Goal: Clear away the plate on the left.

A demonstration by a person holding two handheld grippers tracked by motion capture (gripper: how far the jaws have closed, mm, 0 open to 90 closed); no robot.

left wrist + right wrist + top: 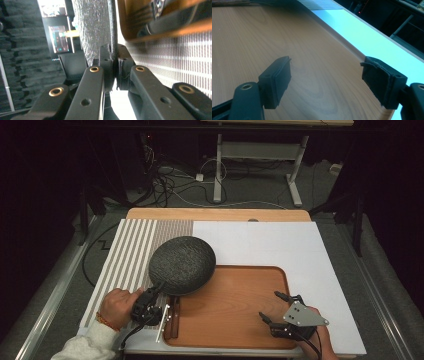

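We see left hand-held gripper (159, 288) clamped tight on rim of dark round disc (182, 265); same pinch close up in left gripper view, pads (106, 60) squeezing thin edge of disc (95, 27). Disc held tilted, lifted over left end of wooden tray (235, 310) and striped mat (127, 250). Right hand-held gripper (274, 306) low over tray near right edge, jaws wide apart, nothing between pads (277, 80). Tray sits on white worktop (280, 240).
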